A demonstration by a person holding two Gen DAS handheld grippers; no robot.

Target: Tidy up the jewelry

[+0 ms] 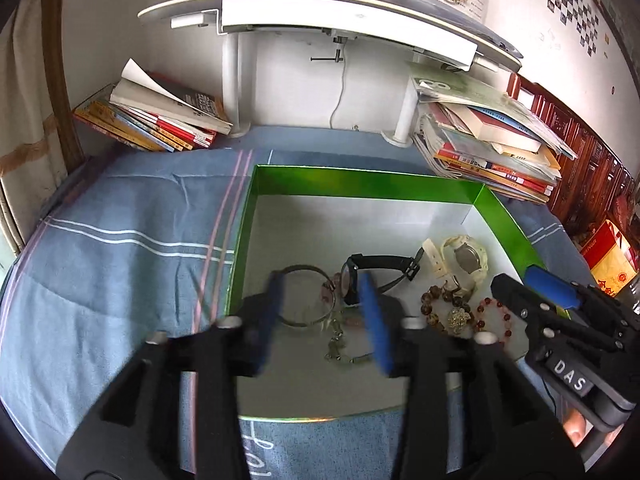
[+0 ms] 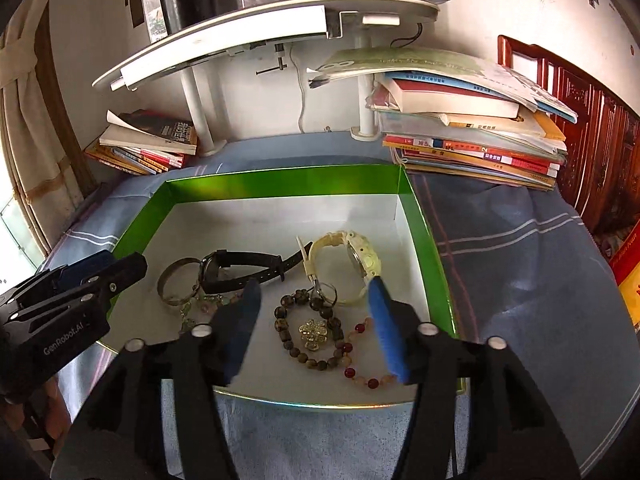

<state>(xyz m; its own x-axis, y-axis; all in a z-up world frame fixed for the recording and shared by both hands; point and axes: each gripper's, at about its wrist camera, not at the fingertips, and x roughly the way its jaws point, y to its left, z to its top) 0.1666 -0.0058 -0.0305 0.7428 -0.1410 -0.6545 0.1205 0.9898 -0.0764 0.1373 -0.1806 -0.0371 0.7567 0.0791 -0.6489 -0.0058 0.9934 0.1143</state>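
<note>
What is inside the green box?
Inside the green box: black watch, cream watch, metal bangle, dark bead bracelet, red bead bracelet, gold brooch. Gripper fingers cover part of the floor.

Glossy green box (image 2: 288, 182), shiny metal bangle (image 2: 170, 280), woven blue cloth (image 2: 520, 248), matt black tools

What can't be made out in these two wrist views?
- Green chain, left wrist view: partly behind the left gripper fingers, blurred.
- Red bead bracelet, right wrist view: near end behind the right gripper finger.
- Box near wall: behind gripper bodies, both views.
- Black watch dial: edge-on, unreadable.
</note>
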